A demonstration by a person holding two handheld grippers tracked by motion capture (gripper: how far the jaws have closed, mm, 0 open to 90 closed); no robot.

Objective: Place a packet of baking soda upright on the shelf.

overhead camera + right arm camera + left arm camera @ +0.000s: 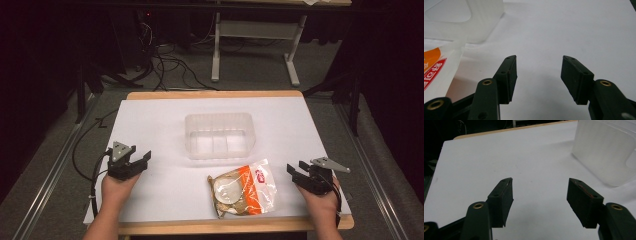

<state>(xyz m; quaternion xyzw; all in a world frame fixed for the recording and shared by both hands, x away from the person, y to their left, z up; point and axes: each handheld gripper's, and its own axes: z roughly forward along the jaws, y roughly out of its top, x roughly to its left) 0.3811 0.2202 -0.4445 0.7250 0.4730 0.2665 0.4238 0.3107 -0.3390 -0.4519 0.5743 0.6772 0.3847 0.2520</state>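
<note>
You had the left gripper point(134, 161) at the left side of the table point(210, 95), over the white sheet point(150, 125), jaws spread wide with nothing between them. In the left gripper view, bare white sheet point(499, 157) showed through the gap of that gripper point(540, 191) and the clear plastic tub point(606, 150) sat ahead to its right. Your left hand point(117, 187) came in from the bottom edge.

You had the right gripper point(298, 172) near the right edge of the sheet, jaws also wide apart and empty, right hand point(320, 200) behind it. In the right gripper view, that gripper point(539, 67) pointed over bare sheet point(574, 30), with the tub point(474, 22) up left and the snack bag point(439, 67) at the left edge.

The tub point(219, 135) sat upright, open top, mid-table, looking empty. The bag point(242, 189), clear with an orange band and red logo, lay flat just in front of the tub, toward your right, nearer the right gripper but apart from it. Neither gripper touched tub or bag.
</note>
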